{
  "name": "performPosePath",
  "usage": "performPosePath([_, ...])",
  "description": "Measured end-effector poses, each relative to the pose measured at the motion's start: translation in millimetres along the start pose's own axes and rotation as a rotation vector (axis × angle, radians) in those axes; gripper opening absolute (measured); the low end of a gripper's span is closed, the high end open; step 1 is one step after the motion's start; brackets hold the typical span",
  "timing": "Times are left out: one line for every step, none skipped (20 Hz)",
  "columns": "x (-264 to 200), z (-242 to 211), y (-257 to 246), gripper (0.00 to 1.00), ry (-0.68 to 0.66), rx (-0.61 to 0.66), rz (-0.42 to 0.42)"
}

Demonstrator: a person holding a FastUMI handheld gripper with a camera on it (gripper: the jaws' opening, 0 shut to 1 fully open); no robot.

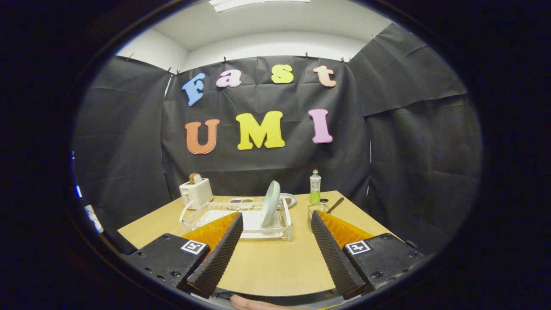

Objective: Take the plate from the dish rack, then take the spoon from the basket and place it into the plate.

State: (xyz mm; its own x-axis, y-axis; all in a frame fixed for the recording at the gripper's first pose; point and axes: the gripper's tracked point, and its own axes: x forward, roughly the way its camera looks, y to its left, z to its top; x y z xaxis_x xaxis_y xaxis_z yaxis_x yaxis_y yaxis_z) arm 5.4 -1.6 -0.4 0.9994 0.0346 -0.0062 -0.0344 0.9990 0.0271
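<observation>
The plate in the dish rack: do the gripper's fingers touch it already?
Apart. In the gripper view the open gripper has bare table between its fingers, and the plate stands upright in the dish rack beyond them.

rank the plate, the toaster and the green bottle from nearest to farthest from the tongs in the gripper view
The open tongs hover over the table, nothing between them.
1. Plate: upright in the dish rack, just ahead of the fingers.
2. Toaster: beyond the rack, at its left corner.
3. Green bottle: at the table's far edge, right of the plate.
</observation>
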Motion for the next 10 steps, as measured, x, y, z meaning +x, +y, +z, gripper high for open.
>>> performPosePath([1.1, 0.4, -0.3, 1.0, 0.0, -0.002, -0.004])
performPosePath([1.8, -1.2, -1.2, 1.0, 0.001, -0.004, -0.006])
performPosePath([3.8, -1.8, -1.2, 1.0, 0.004, -0.004, -0.006])
performPosePath([5.7, -3.3, -0.4, 1.0, 0.008, -0.002, -0.004])
performPosePath([7.2, -4.9, 0.2, 1.0, 0.013, -0.003, -0.001])
performPosePath([9.1, -7.0, 0.1, 1.0, 0.018, -0.003, -0.002])
performPosePath([11.3, -7.4, -0.4, 1.0, 0.021, -0.004, -0.003])
performPosePath([13.3, -7.2, -0.5, 1.0, 0.022, -0.007, -0.004])
performPosePath([15.3, -7.0, -0.7, 1.0, 0.023, -0.011, -0.006])
performPosePath([18.0, -8.2, 1.1, 1.0, 0.028, -0.005, 0.003])
